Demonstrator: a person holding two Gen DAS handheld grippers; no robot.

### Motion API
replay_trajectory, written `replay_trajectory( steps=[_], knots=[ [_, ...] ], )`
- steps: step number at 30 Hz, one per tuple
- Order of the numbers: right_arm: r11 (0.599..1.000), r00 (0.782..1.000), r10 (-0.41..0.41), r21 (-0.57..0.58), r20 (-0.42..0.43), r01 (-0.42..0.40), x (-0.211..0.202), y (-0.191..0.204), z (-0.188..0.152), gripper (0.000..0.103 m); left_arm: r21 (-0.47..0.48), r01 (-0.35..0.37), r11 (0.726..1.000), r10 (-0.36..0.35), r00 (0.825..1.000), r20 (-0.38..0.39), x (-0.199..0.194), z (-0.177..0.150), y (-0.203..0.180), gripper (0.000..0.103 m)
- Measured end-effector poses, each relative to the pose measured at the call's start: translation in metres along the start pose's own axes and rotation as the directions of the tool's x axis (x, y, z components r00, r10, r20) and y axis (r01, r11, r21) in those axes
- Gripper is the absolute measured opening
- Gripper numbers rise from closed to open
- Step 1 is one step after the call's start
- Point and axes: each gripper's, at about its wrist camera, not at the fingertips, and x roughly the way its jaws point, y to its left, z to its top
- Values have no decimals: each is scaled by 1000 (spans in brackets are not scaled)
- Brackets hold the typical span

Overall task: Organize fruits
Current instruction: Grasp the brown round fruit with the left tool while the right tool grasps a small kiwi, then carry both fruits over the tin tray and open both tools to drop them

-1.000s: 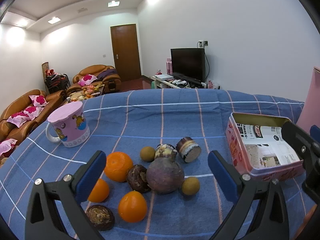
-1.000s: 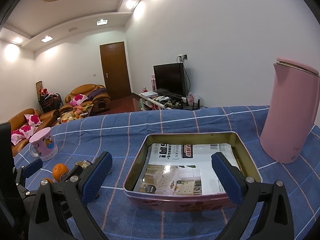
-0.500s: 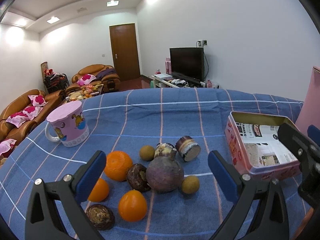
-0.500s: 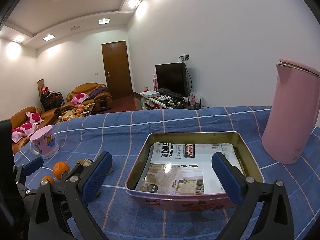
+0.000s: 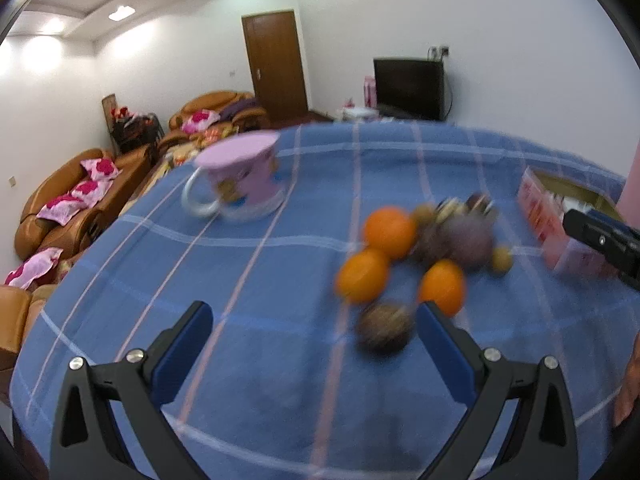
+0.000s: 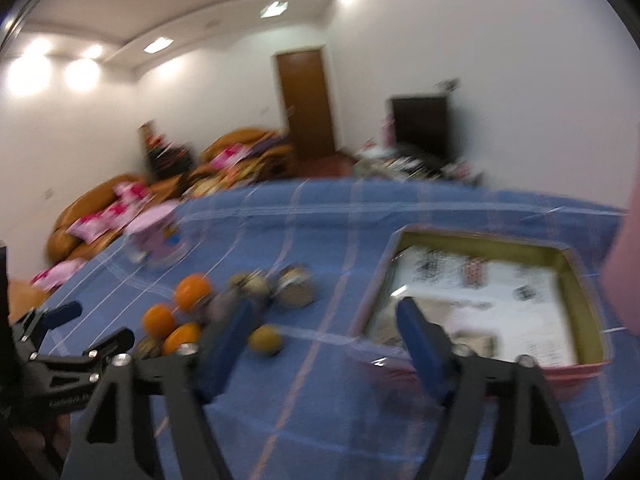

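My left claw (image 5: 316, 328) wide and empty over the blue checked table (image 5: 256, 264), right claw (image 6: 324, 324) wide too, fruits (image 5: 416, 256) clustered beside what looks like a tin (image 6: 492, 300), blurred sofa-lined living room beyond.

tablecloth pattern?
Blue tablecloth with thin white and pinkish grid lines; it shows best in the left wrist view.

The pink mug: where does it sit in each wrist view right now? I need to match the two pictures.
Left wrist: pink mug upper left of centre, beyond the fruit pile.
Right wrist: pink mug, blurred, middle left, beyond the oranges.
Shared landmark: the brown door on the far wall.
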Motion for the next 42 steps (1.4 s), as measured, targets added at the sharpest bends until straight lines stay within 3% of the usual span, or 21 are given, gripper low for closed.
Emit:
replay_trajectory(
  steps=[2, 4, 9, 12, 17, 19, 21, 24, 27, 29, 33, 37, 42],
  knots=[
    [996, 994, 81, -21, -66, -83, 13, 13, -4, 69, 2, 7, 1000, -7, 1000, -20, 0, -9, 11, 103],
    [994, 991, 85, -66, -99, -92, 19, 27, -8, 69, -8, 22, 1000, -22, 999, -38, 2, -14, 17, 103],
    [982, 984, 9, -184, -175, -41, 40, 55, -15, 68, -23, 107, 994, -108, 993, -54, 3, -14, 15, 101],
    [982, 970, -16, -187, -242, -31, 57, 58, -15, 53, 16, 140, 990, -138, 987, -79, 7, -11, 3, 91],
    [984, 940, -30, -174, -340, -32, 82, 53, -14, 51, 51, 188, 981, -182, 978, -106, 14, -3, -14, 90],
    [985, 939, -38, -173, -341, -23, 85, 54, -14, 51, 70, 196, 978, -187, 976, -109, 18, 1, -22, 89],
    [984, 935, -37, -175, -352, -27, 90, 54, -13, 51, 82, 191, 978, -181, 976, -122, 24, 5, -30, 82],
    [984, 937, -22, -174, -349, -41, 90, 53, -12, 41, 72, 203, 977, -189, 969, -161, 38, 9, -37, 69],
    [986, 938, -10, -157, -346, -47, 88, 47, -12, 30, 44, 214, 976, -201, 958, -205, 51, 8, -38, 46],
    [991, 937, 36, -108, -347, -78, 85, 39, -11, 29, 37, 221, 975, -211, 959, -188, 49, 5, -36, 41],
    [991, 934, 111, -36, -338, -131, 80, 29, -10, 29, 0, 227, 974, -224, 958, -181, 49, 3, -32, 39],
    [976, 932, 211, 22, -294, -214, 66, 29, -2, 29, -34, 213, 976, -216, 967, -132, 36, 4, -28, 39],
    [974, 954, 224, 11, -201, -226, 36, 30, 9, 29, -3, 201, 979, -201, 979, -26, 7, 19, -37, 39]
  ],
)
